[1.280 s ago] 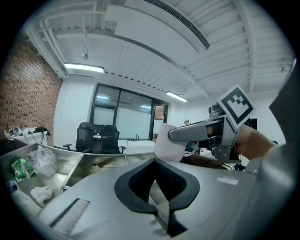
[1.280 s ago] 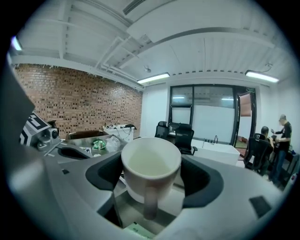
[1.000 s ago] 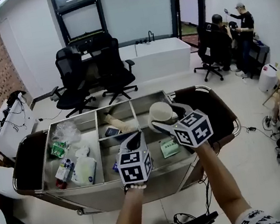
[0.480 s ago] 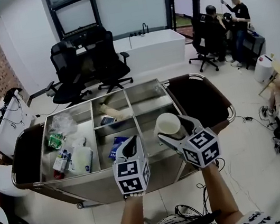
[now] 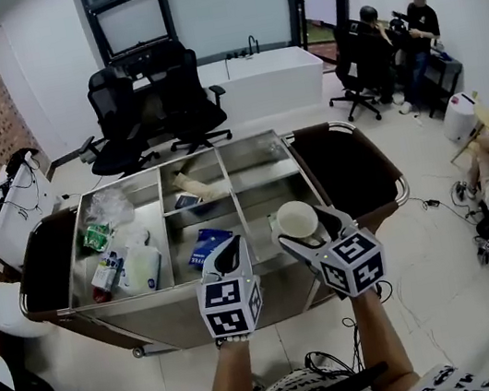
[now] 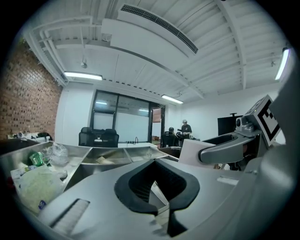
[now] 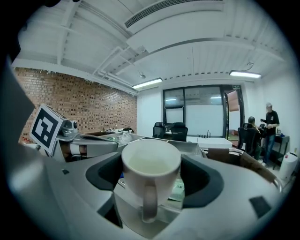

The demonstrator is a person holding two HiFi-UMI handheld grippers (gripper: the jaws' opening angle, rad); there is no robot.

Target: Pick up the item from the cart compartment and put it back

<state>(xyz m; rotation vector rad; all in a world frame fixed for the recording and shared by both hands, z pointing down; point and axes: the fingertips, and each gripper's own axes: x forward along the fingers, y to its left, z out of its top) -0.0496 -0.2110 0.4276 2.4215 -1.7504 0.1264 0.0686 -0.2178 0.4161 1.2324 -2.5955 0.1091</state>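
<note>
- L gripper [image 5: 227, 256]: nearest, lower centre of head view. Jaw tips pressed together, nothing between them. Held in front of the cart's near rim, marker cube facing the camera.
- R gripper [image 5: 300, 229]: just right of L, apart from it. Jaws spread wide and clamped on either side of the white cup [image 5: 296, 219].
- White cup: upright, mouth up, inside empty, handle turned back toward the gripper body. Off the cart, in the air over the near edge of the right front compartment.
- Cart [image 5: 153, 316]: steel, w/ divided top, dark panels at both ends.
 - Right front compt: green-printed paper [image 7: 181, 189] lying flat, seen below the cup.
 - Centre front compt: blue packet [image 5: 208, 243].
 - Left compt: white pack [image 5: 145, 269], green packet [image 5: 97, 236], clear plastic bag [image 5: 113, 206] toward the back.
 - Centre back compt: tan item [image 5: 194, 185], kind unclear.
- Beyond cart: black office chairs [image 5: 119, 118], white counter [image 5: 257, 80].
- Far right: two persons [image 5: 420, 23] by desks.
</note>
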